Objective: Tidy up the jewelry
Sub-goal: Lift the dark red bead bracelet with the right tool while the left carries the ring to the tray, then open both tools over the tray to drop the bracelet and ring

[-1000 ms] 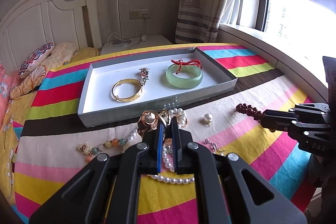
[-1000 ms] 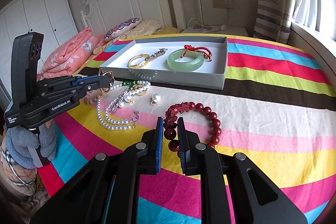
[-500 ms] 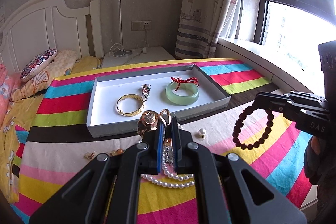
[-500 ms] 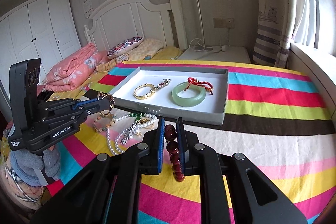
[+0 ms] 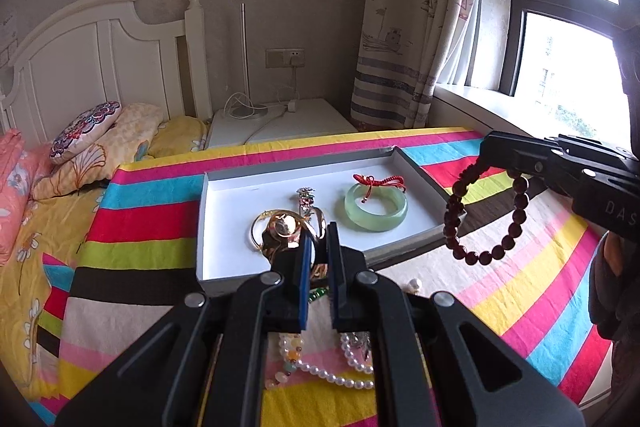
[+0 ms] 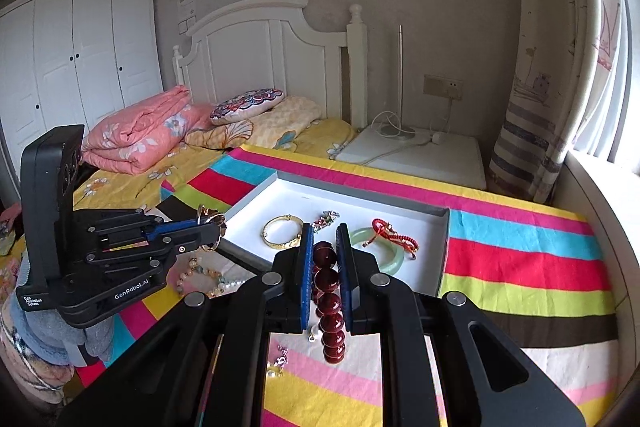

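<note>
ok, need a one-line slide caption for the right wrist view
Right gripper lifts a dark red bead bracelet above the striped bedspread, facing the white tray.

bracelet (image 5: pixel 484 223): dark red | bangle (image 5: pixel 376 213): pale green | bedspread (image 5: pixel 152 227): multicoloured stripes

My left gripper (image 5: pixel 318 247) is clamped on a gold ring piece (image 5: pixel 282 227), held up over the near edge of the tray (image 5: pixel 224 227). Over on the right, my other gripper (image 5: pixel 486 157) dangles a dark red bead bracelet (image 5: pixel 480 215). Pearls (image 5: pixel 332 375) lie on the striped blanket (image 5: pixel 520 291) below.
</note>
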{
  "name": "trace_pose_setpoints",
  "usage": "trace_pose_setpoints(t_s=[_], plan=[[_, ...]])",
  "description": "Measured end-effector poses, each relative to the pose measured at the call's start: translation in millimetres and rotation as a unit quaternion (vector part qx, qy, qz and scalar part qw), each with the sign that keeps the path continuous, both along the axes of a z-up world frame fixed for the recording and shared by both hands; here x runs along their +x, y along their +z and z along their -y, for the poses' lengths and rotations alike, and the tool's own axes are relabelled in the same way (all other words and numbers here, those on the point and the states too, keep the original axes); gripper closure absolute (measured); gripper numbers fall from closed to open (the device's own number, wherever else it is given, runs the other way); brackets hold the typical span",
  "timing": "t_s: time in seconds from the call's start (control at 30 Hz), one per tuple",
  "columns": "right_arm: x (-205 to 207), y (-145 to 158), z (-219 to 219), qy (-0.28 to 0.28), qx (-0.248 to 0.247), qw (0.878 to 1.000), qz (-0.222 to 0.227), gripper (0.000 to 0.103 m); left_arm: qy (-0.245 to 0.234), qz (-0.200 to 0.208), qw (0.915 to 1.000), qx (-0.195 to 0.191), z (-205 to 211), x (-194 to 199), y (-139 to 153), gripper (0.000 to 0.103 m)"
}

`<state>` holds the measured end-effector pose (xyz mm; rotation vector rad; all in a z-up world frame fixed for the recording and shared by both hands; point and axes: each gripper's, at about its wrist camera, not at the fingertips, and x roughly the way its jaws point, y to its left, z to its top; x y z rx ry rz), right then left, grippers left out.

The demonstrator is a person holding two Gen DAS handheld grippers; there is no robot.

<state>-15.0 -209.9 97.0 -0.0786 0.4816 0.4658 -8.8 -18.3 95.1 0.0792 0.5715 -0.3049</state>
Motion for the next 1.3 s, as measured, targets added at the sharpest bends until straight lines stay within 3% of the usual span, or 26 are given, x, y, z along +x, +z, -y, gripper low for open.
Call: trace_pose_setpoints(t_s=[0.43, 0.73, 1.0, 1.3], plan=[[58.8, 3.7, -27.6, 0.0, -0.032, 0.999, -0.011, 0.089, 0.012, -0.026, 0.9995, 0.009, -1.7, 55.0, 5.3, 0.096], [101.4, -8.9, -36.1, 0.005, -0.044, 0.998, -0.05, 0.089, 0.023, -0.073, 0.997, 0.013, -21.0, 103.4, -6.9, 0.096], [144.6, -21.9, -48.9, 0.007, -0.029, 0.995, -0.096, 0.089, 0.047, -0.122, 0.9914, -0.013, -35.2, 147.7, -25.6, 0.096], [180.2, -36.6, -66.0, -0.022, -0.027, 0.992, -0.122, 0.089, 0.072, -0.149, 0.9859, 0.028, -36.5, 183.1, -39.9, 0.095]])
